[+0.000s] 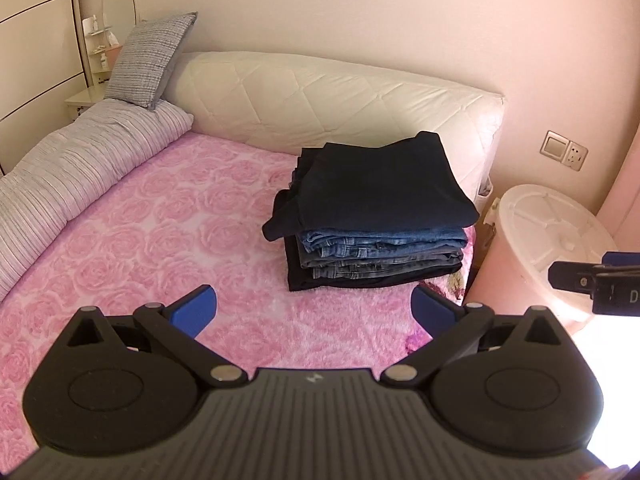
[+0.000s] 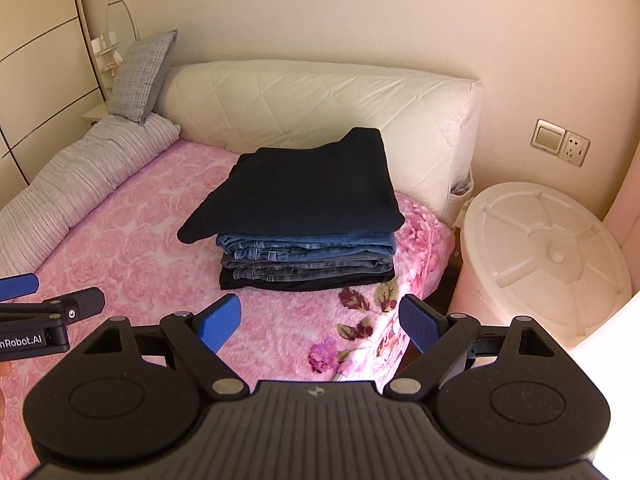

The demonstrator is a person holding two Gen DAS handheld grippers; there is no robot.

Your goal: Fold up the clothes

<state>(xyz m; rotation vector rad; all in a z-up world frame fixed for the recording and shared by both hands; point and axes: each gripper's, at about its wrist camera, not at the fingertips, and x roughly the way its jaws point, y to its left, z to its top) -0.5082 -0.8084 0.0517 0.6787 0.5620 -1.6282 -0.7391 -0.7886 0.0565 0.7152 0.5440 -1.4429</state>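
A neat stack of folded clothes [image 1: 372, 216] [image 2: 304, 216] rests on the pink rose-patterned bed [image 1: 160, 232] [image 2: 132, 248], near its far right corner. The top piece is dark navy, with blue and grey jeans beneath and a black piece at the bottom. My left gripper [image 1: 314, 310] hovers open over the blanket, short of the stack, with nothing between its blue pads [image 1: 194, 312]. My right gripper [image 2: 320, 322] is likewise open and empty, just before the stack near the bed's right edge. Each gripper shows at the side of the other's view.
A white quilted headboard cushion [image 1: 332, 100] [image 2: 320, 104] runs behind the stack. A grey pillow [image 1: 148, 60] and a striped rolled quilt [image 1: 80, 164] lie along the left. A white lidded bin [image 1: 548, 240] [image 2: 548, 252] stands right of the bed, under a wall socket [image 2: 560, 142].
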